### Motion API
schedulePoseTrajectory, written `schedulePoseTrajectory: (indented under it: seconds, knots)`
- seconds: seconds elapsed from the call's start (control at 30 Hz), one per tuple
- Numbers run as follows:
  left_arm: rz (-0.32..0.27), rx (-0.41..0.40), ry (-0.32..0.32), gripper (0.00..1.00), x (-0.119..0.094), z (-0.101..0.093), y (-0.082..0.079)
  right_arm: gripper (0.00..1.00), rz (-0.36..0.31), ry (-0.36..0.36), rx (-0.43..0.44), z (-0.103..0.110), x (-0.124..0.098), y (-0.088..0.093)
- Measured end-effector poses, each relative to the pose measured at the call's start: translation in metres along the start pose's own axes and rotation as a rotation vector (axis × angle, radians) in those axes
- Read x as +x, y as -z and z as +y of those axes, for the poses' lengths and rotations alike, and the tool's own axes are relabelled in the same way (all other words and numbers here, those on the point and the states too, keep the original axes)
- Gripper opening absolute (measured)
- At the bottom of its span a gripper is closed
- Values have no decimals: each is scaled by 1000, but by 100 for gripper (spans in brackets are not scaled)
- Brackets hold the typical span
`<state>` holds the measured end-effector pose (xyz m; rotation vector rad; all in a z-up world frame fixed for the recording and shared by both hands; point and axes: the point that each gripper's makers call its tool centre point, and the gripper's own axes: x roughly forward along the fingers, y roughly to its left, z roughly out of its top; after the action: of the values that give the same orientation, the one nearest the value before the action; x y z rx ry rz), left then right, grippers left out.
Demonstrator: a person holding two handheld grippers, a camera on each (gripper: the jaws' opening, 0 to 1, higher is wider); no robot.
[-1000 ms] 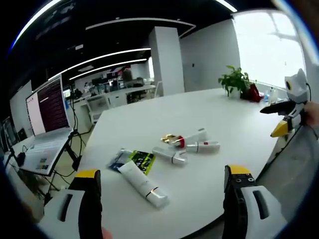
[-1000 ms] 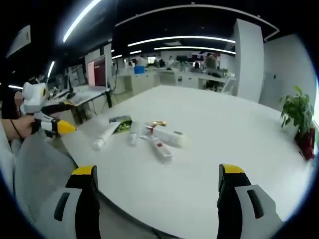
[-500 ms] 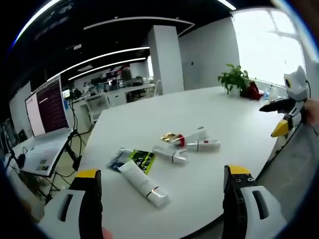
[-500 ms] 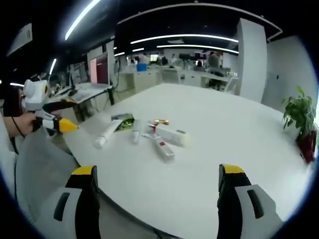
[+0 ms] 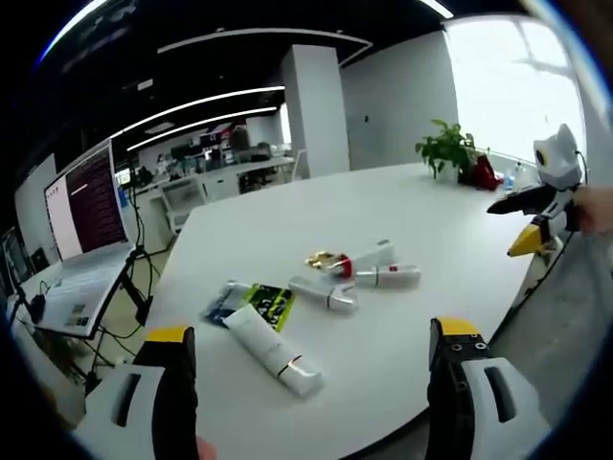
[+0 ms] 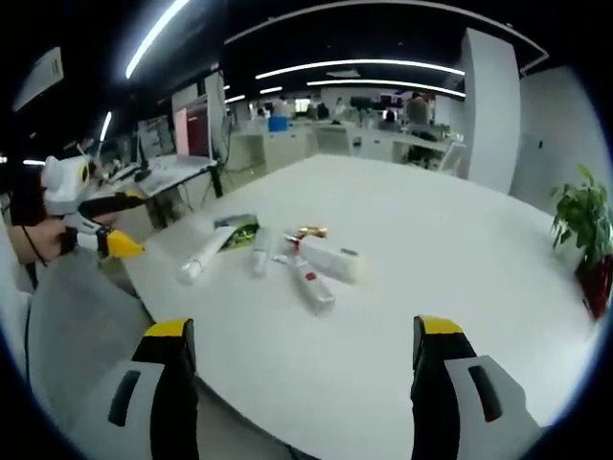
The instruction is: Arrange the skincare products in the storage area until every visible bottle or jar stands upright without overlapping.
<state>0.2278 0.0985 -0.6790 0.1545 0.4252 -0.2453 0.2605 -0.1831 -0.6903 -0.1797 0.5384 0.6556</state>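
Because nothing has been picked up yet, the tubes [image 5: 335, 287] all lie flat in a bunch on the white table [image 5: 287, 220]. The left gripper [image 5: 311, 383] and the right gripper [image 6: 302, 383] are both wide apart and holding nothing, back near the table's edge, probably getting ready to reach in.

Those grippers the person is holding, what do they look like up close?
Each has two chunky jaws, white plastic outside, black inside, tipped with yellow. The left gripper and the right gripper match. Seen from across the table, a gripper has a white body with a dark, beak-like front ending in yellow. A dark band circles the person's wrist.
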Motion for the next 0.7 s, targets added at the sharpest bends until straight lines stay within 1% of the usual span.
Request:
schedulePoseTrajectory:
  seconds: [0.23, 0.3, 0.43, 0.7]
  knots:
    - [-1, 0, 0, 95, 0, 0, 0, 92, 5, -4, -28, -10, 12, -12]
    - [2, 3, -2, 95, 0, 1, 0, 91, 14, -5, -31, -14, 19, -15]
    - [3, -5, -5, 95, 0, 2, 1, 88, 25, -14, -47, -15, 26, -19]
    - [13, -22, -6, 94, 1, 6, 5, 83, 60, -28, -95, -26, 40, -27]
